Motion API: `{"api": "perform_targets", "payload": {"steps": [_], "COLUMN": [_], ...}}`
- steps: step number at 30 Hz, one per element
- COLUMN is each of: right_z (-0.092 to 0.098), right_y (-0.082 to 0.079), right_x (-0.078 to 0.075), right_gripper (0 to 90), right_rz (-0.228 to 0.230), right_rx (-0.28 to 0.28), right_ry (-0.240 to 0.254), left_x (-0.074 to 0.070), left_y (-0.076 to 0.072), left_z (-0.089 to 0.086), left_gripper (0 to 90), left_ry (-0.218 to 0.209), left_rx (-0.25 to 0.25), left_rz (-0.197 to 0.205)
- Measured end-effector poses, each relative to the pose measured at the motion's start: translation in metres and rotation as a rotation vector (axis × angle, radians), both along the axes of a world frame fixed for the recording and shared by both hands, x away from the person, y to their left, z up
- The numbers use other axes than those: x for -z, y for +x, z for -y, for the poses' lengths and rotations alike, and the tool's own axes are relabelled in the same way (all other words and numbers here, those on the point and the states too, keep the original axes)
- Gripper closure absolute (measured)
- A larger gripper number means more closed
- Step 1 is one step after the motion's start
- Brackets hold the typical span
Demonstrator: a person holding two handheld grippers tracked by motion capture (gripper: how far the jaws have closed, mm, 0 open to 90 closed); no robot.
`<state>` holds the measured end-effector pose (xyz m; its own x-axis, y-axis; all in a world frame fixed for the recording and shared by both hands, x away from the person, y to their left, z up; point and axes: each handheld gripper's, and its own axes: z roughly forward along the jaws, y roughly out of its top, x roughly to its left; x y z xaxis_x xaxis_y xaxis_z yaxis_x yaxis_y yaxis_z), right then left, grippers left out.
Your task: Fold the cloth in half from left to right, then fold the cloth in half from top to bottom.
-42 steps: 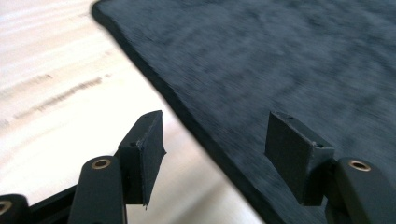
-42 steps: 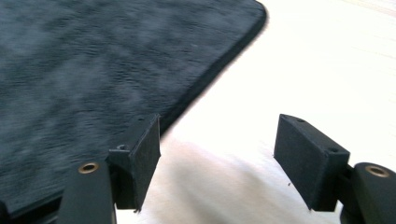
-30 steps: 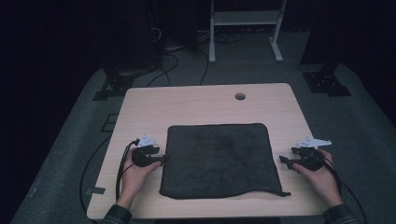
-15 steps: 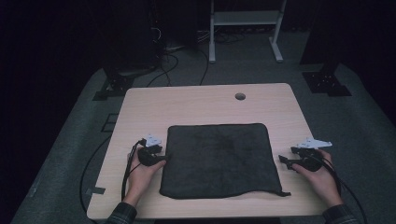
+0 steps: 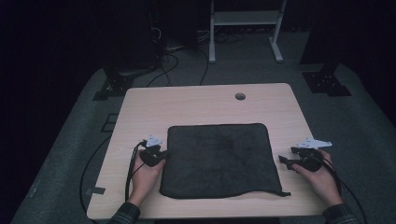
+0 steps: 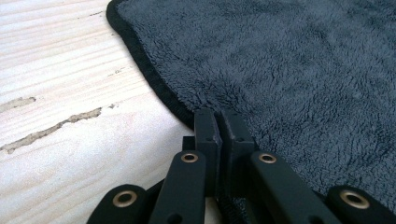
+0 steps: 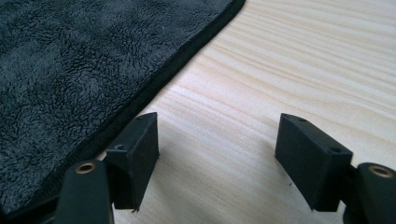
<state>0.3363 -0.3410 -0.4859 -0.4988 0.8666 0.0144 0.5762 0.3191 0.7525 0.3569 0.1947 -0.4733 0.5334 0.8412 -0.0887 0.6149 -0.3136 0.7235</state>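
At the left edge of the cloth (image 6: 299, 70), the left claw (image 6: 217, 122) was clenched, its two black jaws pressed together right on the dark hem; whether any fabric sat between them could not be told. From the high view the left claw (image 5: 153, 154) touched the cloth's left border about midway along it, held by the person's left hand (image 5: 144, 176), with a black cable (image 5: 130, 172) looping back beside the wrist.

Over on the other side, the right claw (image 7: 215, 140) was released, jaws spread wide above bare wood, one jaw just beside the cloth's hemmed edge (image 7: 154, 88) and the other farther out over the tabletop (image 7: 299, 65). In the high view the right claw (image 5: 288, 156) lay near the cloth's right border, apart from it, in the person's right hand (image 5: 322, 179).

Between both claws the dark grey cloth (image 5: 219, 158) lay flat and roughly square on the near half of the pale wooden tabletop (image 5: 196, 105). A small round hole (image 5: 240, 96) showed in the wood toward the far edge. Beyond it stood a white metal frame (image 5: 245, 28) on the dim floor.
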Motion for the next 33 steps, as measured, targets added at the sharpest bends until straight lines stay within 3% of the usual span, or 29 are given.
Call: {"api": "perform_targets", "payload": {"steps": [15,25,33], "right_z": [0.0,0.0,-0.001], "right_y": [0.0,0.0,0.0], "right_x": [0.0,0.0,0.0], "right_gripper": [27.1,26.5,25.1], "right_rz": [-0.003,-0.004,-0.005], "right_rx": [-0.007,-0.01,-0.017], "right_ry": [-0.001,-0.002,-0.003], "left_x": [-0.008,-0.019,-0.028], "left_y": [0.002,0.003,0.003], "left_z": [-0.016,-0.048,-0.057], "left_gripper": [87.2,87.2,87.1], "left_ry": [-0.05,-0.1,-0.158], "left_rx": [-0.011,-0.075,-0.045], "left_rz": [-0.01,0.003,0.016]}}
